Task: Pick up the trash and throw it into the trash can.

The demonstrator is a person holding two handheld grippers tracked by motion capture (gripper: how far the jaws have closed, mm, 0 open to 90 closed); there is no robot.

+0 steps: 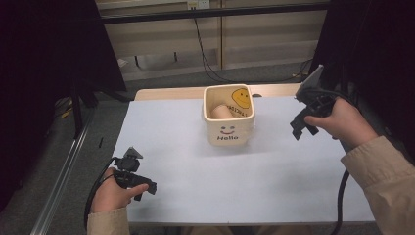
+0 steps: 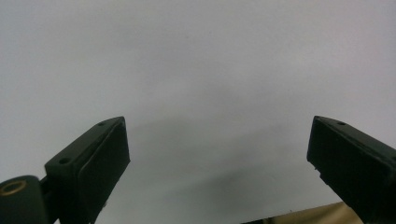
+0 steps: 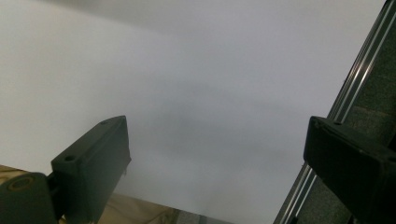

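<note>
While both tools hang clear of it, the cream square container [image 1: 229, 122] with the smiley face and "Hello" on its front stands upright on the white table sheet [image 1: 195, 166], toward the far edge. A tan roll-like object [image 1: 221, 112] leans inside it; what it is exactly cannot be told. The right gripper [image 1: 304, 128] hovers to the right of the container, raised off the sheet, its jaws spread wide with nothing between them. The left gripper [image 1: 145, 190] sits low, nearer the person and well to the left of the container, jaws likewise spread and empty.

The likely risk is a tip or a slide: a jaw catching the container's rim from the side could push it toward the far table edge. A one-sided pinch on the thin wall could also let it swing and spill the roll.
</note>
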